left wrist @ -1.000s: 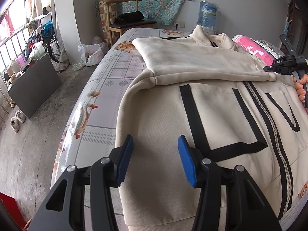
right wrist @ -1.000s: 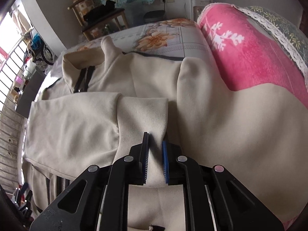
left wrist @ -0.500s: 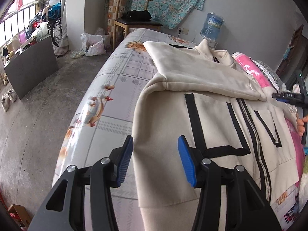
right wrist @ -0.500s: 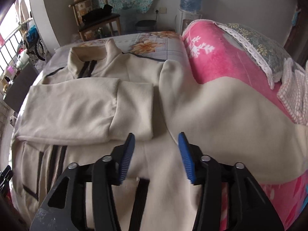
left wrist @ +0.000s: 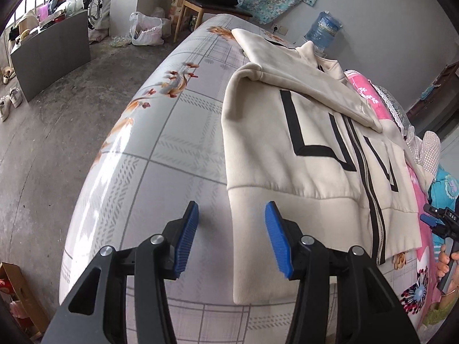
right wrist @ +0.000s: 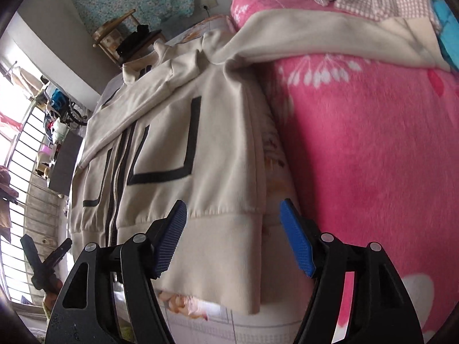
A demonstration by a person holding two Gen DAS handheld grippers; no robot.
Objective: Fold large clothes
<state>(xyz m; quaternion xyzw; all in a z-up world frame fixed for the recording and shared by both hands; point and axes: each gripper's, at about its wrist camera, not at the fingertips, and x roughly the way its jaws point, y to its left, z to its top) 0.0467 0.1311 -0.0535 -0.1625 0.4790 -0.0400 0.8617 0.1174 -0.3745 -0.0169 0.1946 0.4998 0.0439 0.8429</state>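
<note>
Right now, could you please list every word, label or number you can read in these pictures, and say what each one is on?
"DAS": white letters on the right gripper, at the right edge of the left wrist view; any more of the word is cut off.
Water bottle label: too small and blurred to read.
Cream jacket: black stripes only, no lettering.

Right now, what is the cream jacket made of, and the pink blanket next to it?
The cream jacket looks like thick, matte knit fleece or sweatshirt cotton: its hem band is ribbed, and a metal-looking zipper runs down the front. The pink blanket seems plush and fuzzy, probably synthetic fleece, since its surface looks soft and napped. The exact fibres cannot be told.
</note>
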